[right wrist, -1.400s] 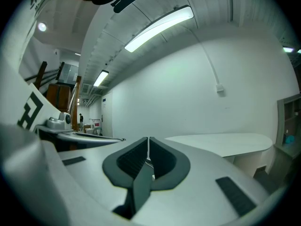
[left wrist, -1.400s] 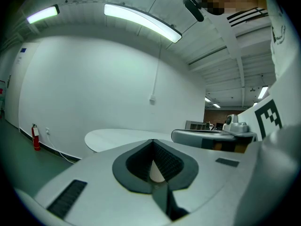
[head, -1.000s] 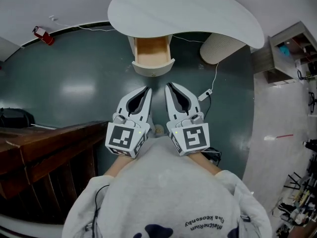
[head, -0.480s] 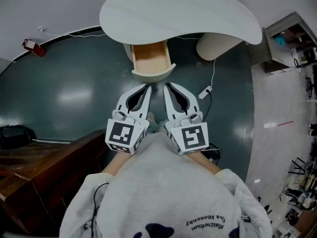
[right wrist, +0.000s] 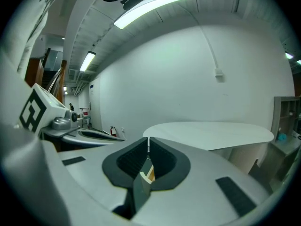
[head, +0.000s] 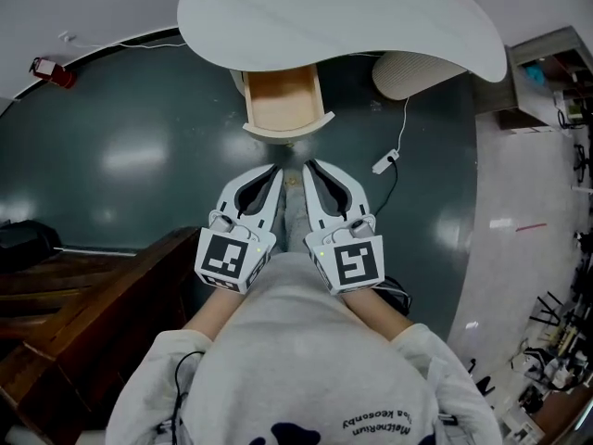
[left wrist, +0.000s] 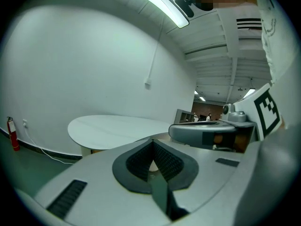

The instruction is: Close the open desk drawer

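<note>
The desk's white rounded top (head: pixel 343 17) spans the top of the head view. Under it the drawer (head: pixel 283 100) stands pulled out, its pale wooden inside bare and its curved white front (head: pixel 283 131) facing me. My left gripper (head: pixel 275 169) and right gripper (head: pixel 309 165) are held side by side just short of that front, both pointing at it and apart from it. Both are shut with nothing between their pads. The left gripper (left wrist: pixel 153 140) sees the desk top (left wrist: pixel 117 126) ahead. In the right gripper view, the right gripper (right wrist: pixel 148 138) shows a bit of the drawer (right wrist: pixel 147 174) through its jaw gap.
A white cable with a plug (head: pixel 384 165) lies on the dark green floor right of the drawer. The desk's rounded pedestal (head: pixel 412 70) stands at the back right. Dark wooden furniture (head: pixel 83 290) is close on my left. A shelf unit (head: pixel 547 72) is at the far right.
Both grippers have moved forward together toward the drawer and sunk a little. Their jaws stay shut. The drawer has not moved.
</note>
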`<state>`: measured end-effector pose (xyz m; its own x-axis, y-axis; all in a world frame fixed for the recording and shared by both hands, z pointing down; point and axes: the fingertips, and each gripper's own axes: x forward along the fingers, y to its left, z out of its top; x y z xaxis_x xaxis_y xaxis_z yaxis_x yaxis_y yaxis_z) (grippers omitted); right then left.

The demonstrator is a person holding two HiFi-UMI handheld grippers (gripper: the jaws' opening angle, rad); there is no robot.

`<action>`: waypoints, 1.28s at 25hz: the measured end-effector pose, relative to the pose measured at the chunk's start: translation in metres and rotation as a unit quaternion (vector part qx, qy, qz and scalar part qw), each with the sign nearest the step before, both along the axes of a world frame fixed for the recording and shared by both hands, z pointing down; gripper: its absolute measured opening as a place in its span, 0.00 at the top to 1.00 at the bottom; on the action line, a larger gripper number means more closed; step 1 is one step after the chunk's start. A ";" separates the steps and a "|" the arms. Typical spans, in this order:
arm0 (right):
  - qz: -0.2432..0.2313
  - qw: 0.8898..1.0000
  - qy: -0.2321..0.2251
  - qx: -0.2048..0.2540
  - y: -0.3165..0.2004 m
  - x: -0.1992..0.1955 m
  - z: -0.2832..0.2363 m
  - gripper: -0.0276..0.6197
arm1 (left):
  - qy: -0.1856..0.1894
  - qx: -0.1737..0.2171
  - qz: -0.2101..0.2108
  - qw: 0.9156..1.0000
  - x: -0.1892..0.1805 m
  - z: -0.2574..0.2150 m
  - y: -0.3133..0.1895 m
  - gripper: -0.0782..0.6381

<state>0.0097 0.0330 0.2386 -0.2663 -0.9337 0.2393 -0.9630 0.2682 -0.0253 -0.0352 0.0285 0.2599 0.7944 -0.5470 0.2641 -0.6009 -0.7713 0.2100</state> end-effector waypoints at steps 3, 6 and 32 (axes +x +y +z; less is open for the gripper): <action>-0.001 1.000 -0.001 -0.011 -0.008 0.004 0.021 0.92 | -0.001 0.008 0.009 1.000 0.009 0.018 -0.010 0.88; -0.002 1.000 -0.004 -0.020 -0.014 0.005 0.037 0.92 | -0.007 0.004 0.008 1.000 0.012 0.036 -0.016 0.88; -0.015 0.993 0.012 -0.120 -0.041 0.002 0.195 0.92 | -0.029 -0.052 -0.012 0.998 0.008 0.168 -0.056 0.88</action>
<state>0.0114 -0.0084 0.4333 -0.2847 -0.8410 0.4600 -0.9557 0.2862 -0.0684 -0.0270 -0.0273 0.4277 0.7635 -0.5322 0.3659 -0.6319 -0.7326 0.2529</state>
